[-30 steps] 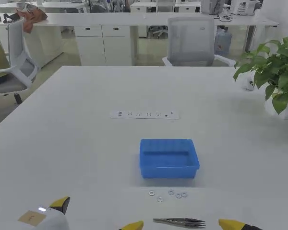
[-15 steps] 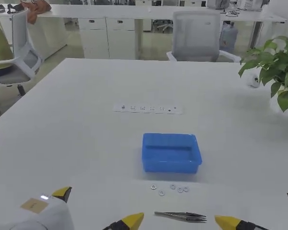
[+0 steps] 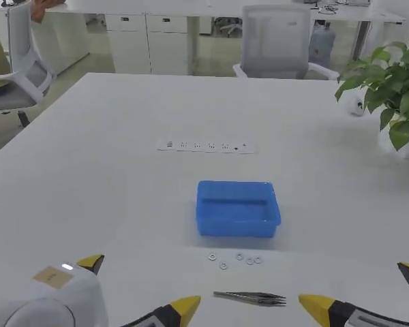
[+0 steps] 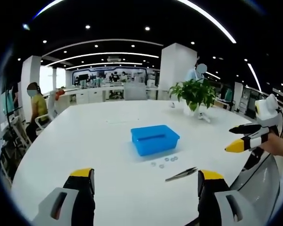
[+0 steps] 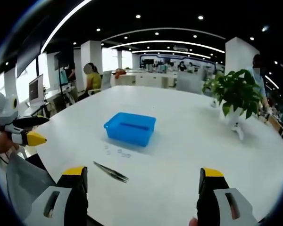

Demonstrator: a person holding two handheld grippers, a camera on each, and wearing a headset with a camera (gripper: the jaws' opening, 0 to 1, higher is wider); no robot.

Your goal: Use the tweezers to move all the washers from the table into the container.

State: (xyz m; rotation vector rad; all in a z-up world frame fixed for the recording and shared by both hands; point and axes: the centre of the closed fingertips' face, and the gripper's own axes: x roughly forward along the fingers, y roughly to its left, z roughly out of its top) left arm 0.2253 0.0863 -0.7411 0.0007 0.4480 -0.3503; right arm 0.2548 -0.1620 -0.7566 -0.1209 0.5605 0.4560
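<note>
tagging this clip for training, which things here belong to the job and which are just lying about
Belong to the job:
tweezers
washers on the table
blue container

Just lying about:
power strip
potted plant
grey chair

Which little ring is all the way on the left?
The washer at the row's left end in the head view; the other four lie to its right, before the blue container.
</note>
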